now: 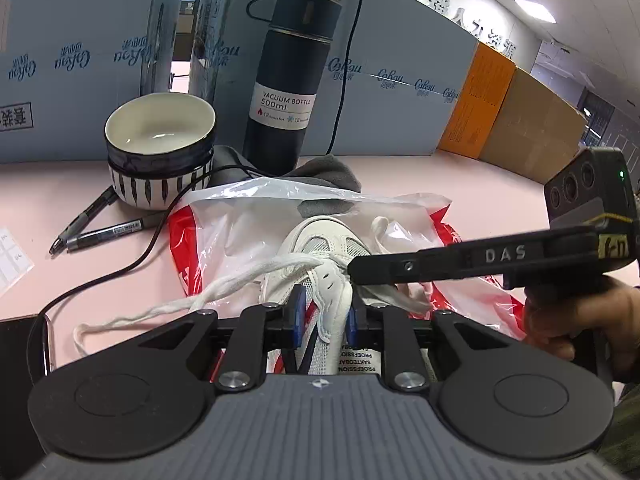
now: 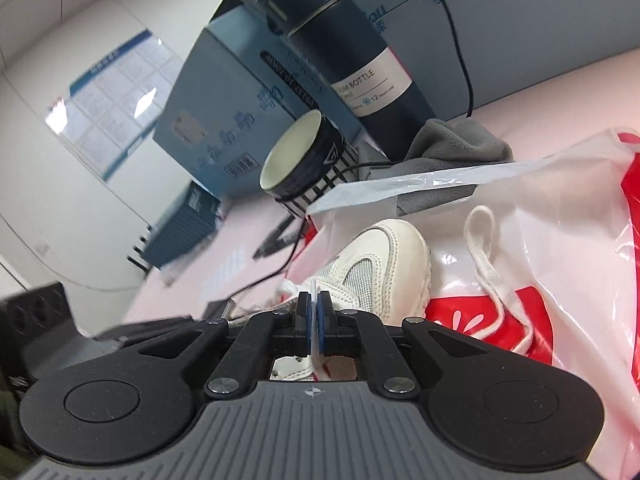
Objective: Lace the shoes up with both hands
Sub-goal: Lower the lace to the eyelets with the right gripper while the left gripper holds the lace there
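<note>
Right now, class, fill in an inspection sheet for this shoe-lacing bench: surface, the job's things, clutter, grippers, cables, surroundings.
Surface: pink table, mostly covered near the work.
Job's things: white shoe lies on a red-and-white plastic bag; its white lace trails left over the table.
Clutter: two stacked bowls, vacuum bottle, grey cloth, two pens.
Grippers: left gripper is closed on the shoe's tongue flap; right gripper is shut on a white strip of the shoe.
Cables: black cable snakes across the table.
Surroundings: blue cartons and brown boxes behind.
</note>
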{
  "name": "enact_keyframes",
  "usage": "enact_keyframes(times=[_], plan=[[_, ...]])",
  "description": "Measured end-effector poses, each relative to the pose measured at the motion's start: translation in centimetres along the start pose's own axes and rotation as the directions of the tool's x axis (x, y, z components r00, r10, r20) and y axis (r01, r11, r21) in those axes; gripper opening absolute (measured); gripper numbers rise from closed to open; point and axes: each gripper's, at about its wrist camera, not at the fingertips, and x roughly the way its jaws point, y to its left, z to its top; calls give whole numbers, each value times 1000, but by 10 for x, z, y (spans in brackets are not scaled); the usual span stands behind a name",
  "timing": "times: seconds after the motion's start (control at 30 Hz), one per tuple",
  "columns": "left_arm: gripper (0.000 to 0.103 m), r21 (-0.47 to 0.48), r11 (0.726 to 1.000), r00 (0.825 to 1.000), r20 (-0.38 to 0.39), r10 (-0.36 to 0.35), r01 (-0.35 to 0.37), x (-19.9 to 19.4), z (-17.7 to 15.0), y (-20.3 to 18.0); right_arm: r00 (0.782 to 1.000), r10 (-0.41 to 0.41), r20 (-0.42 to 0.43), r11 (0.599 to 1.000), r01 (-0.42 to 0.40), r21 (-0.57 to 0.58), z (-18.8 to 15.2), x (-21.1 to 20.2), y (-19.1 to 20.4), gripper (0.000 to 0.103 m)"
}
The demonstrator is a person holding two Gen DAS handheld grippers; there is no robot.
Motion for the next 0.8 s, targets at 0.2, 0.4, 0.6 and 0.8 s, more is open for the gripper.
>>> enact_keyframes(times=[0.2, 0.4, 0.6, 0.8], plan=[[18, 61, 998, 1000, -11, 18, -17, 2, 4, -7, 1000, 14, -6, 1000, -13, 26, -1, 2, -8, 2], [18, 83, 997, 1000, -18, -7, 9, 7, 8, -10, 1000, 18, -8, 999, -18, 34, -2, 2, -10, 2], [18, -475, 862, 982, 24, -189, 178, 12, 1, 53, 999, 32, -7, 999, -32, 25, -2, 2, -11, 2], [18, -747, 608, 952, 111, -286, 270, 23, -27, 87, 999, 49, -4, 998, -49, 26, -2, 3, -12, 2]])
